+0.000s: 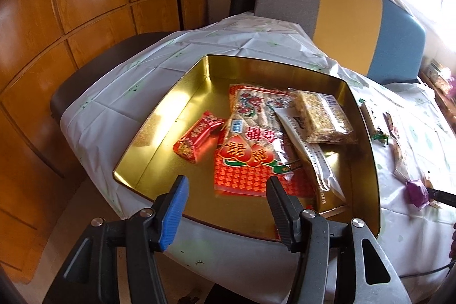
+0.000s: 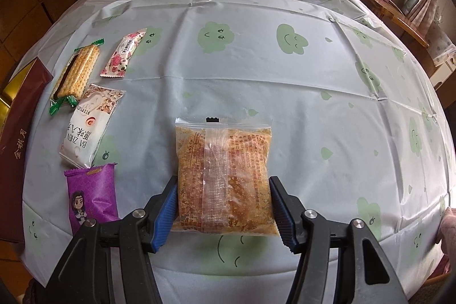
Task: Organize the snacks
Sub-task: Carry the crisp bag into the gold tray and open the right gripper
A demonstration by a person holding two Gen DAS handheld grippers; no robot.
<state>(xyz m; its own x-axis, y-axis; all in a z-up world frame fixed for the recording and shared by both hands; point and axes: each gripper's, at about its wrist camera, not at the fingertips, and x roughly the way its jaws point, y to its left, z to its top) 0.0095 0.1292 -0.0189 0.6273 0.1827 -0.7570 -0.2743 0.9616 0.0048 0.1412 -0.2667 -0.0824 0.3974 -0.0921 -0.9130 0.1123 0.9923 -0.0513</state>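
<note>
The right tongs (image 2: 223, 207) clamp the light, crumbly cake packet (image 2: 225, 178) by its side edges, a gentle hold, while the left tongs (image 1: 226, 190) hang apart over the tin (image 1: 367, 138).

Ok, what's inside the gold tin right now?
The gold tin holds a small red packet, a big red candy bag, a white sachet and a clear crumb-bar pack, overlapping. Anything beneath them is covered.

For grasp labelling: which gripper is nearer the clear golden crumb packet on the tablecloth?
Right. The right gripper brackets the crumb packet; the left gripper hovers over the gold tin.
</note>
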